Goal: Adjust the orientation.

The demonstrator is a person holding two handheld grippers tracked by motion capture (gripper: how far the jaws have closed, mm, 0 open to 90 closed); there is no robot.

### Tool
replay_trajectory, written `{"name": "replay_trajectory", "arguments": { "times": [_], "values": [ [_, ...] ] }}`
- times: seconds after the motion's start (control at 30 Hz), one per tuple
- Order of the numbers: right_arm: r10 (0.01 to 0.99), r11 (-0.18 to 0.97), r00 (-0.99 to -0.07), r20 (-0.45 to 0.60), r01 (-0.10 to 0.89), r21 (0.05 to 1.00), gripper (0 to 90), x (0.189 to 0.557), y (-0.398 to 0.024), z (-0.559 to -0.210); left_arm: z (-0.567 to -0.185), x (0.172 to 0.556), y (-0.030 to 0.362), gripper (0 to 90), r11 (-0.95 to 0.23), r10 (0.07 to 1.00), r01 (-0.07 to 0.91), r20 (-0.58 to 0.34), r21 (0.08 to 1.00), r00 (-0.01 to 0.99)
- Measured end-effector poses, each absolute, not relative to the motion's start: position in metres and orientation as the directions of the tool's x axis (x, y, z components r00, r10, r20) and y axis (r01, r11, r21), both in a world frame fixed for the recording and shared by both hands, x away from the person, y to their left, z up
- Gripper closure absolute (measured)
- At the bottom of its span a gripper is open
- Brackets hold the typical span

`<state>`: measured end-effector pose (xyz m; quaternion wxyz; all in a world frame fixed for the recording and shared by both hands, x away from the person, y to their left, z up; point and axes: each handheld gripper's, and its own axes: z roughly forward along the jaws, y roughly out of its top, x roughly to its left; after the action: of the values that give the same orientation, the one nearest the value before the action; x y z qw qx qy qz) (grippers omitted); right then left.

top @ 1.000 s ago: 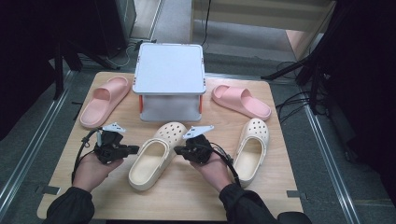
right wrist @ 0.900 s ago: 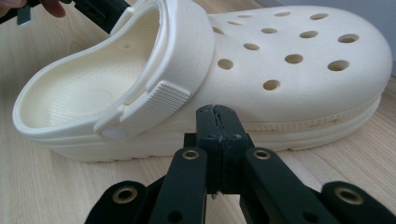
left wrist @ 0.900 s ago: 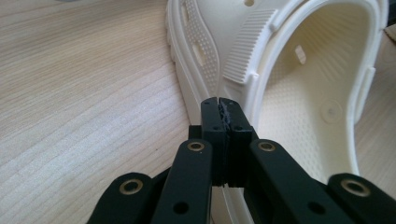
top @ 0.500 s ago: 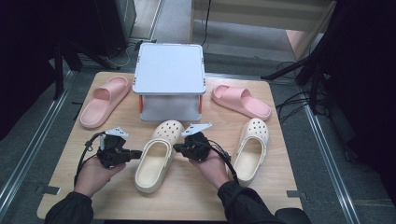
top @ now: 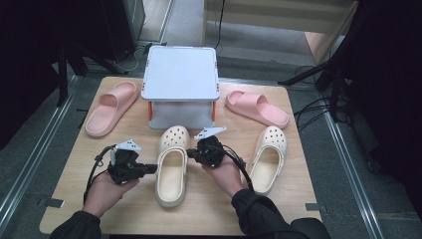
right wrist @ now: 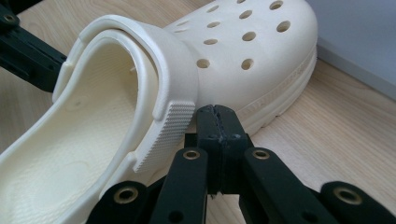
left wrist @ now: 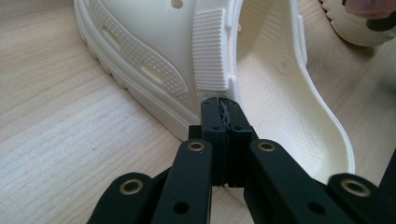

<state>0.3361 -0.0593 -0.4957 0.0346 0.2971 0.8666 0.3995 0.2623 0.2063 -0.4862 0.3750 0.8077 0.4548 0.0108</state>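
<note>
Left gripper [top: 152, 169] pressed together, touching cream clog [top: 171, 164] mid-frame. Right gripper [top: 191, 153] pressed together too, at the opposite side.

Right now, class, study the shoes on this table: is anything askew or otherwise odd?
One thing stands out. The middle cream clog has its heel strap folded forward over the opening, not behind the heel. The left gripper and right gripper, both shut, press against its sides. The pink slides lie split either side of the grey box.

You've closed in on the middle cream clog [top: 171, 167], nudging it straighter, with a hand-held gripper at each side.
</note>
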Motion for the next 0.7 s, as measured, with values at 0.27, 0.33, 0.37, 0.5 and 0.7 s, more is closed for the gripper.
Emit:
{"name": "replay_trajectory", "arguments": {
  "times": [0.27,0.33,0.37,0.5,0.7],
  "values": [
    [0.551,0.489,-0.823,0.139,0.454,0.745,72.1,0.331,-0.074,-0.481,-0.473,0.262,0.22,66.3,-0.277,0.764,0.68,-0.273,0.679,0.585],
    [0.55,0.477,-0.821,0.151,0.457,0.751,69.5,0.328,-0.081,-0.476,-0.47,0.262,0.224,60.0,-0.274,0.763,0.669,-0.267,0.691,0.589],
    [0.549,0.475,-0.822,0.151,0.455,0.753,67.9,0.327,-0.084,-0.474,-0.469,0.262,0.225,57.5,-0.27,0.762,0.667,-0.27,0.694,0.589],
    [0.55,0.467,-0.821,0.155,0.456,0.757,61.2,0.321,-0.1,-0.464,-0.467,0.264,0.23,50.0,-0.265,0.762,0.667,-0.272,0.697,0.587],
    [0.563,0.443,-0.806,0.183,0.481,0.756,57.8,0.315,-0.12,-0.455,-0.466,0.271,0.234,46.2,-0.265,0.763,0.683,-0.285,0.68,0.58]
  ]
}}
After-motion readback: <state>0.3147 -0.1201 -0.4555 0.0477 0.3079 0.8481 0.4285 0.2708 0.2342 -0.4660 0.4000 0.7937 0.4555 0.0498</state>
